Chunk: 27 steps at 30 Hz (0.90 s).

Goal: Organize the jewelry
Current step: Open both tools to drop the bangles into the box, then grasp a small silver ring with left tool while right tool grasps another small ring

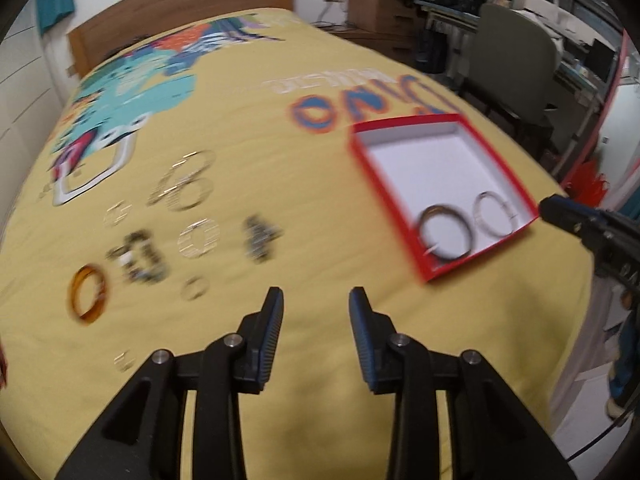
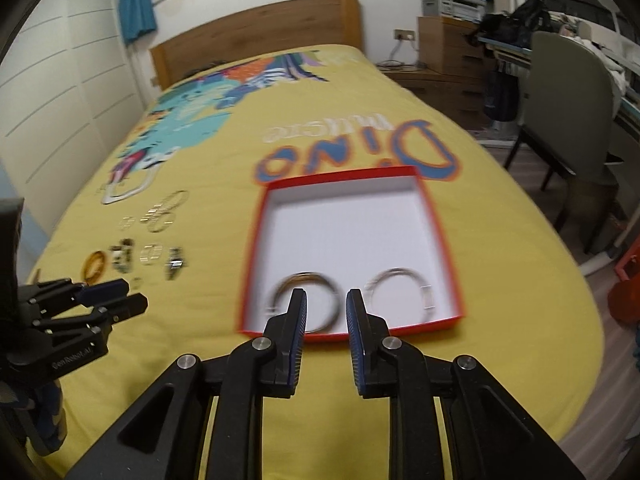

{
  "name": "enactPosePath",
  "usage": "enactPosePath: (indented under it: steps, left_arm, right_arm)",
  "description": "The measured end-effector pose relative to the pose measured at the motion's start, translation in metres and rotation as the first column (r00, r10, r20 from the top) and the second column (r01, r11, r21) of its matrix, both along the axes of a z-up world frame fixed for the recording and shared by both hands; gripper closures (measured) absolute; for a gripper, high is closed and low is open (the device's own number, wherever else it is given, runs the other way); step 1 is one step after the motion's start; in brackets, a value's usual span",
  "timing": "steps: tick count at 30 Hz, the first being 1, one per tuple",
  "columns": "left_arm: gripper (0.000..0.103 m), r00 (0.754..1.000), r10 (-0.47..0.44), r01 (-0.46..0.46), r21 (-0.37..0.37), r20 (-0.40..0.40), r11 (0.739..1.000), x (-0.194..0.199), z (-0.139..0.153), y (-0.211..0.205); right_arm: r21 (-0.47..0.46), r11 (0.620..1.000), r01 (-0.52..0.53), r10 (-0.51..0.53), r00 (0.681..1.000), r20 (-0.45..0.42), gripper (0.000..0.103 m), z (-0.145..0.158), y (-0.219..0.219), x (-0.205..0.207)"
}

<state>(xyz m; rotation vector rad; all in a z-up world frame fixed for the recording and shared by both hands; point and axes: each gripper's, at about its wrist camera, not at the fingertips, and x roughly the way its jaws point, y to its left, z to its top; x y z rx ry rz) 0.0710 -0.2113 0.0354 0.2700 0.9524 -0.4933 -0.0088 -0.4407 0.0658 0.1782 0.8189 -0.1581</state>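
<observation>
A shallow red box (image 2: 348, 232) with a white floor lies on the yellow bedspread. Inside, along its near edge, sit a dark bangle (image 2: 309, 276) and a silver bangle (image 2: 396, 271). My right gripper (image 2: 326, 296) hovers over that near edge, open by a narrow gap and holding nothing. My left gripper (image 1: 316, 294) is open wider and empty above bare bedspread, left of the red box (image 1: 432, 168). Loose pieces lie further left: an orange bangle (image 1: 90, 316), a dark bracelet (image 1: 140, 258), silver hoops (image 1: 180, 188) and several small rings. The picture is blurred.
A wooden headboard (image 2: 260, 36) closes the far end of the bed. A grey chair (image 2: 568, 120), a desk and wooden drawers (image 2: 444, 48) stand along the bed's right side. Past the box, the bedspread drops off to the floor on the right.
</observation>
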Motion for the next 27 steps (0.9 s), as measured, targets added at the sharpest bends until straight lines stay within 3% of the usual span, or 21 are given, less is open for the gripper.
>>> enactPosePath:
  steps: [8,16,27]
  left_arm:
    - [0.070,0.990,0.139,-0.139,0.014,-0.015,0.990,0.002,-0.014,0.104]
    - [0.070,0.961,0.270,-0.270,0.005,-0.056,0.963,0.019,-0.046,0.183]
    - [0.070,0.961,0.235,-0.245,-0.049,-0.148,0.968,0.044,-0.079,0.195]
  right_arm:
    - [0.051,0.992,-0.114,0.114,0.993,0.013,0.074,-0.006,0.077,0.006]
    - [0.106,0.971,-0.214,0.216,0.976,-0.010,0.070,-0.030,0.139,0.036]
    - [0.179,0.934,-0.310,0.326,0.943,-0.068,0.069,-0.085,0.204,0.106]
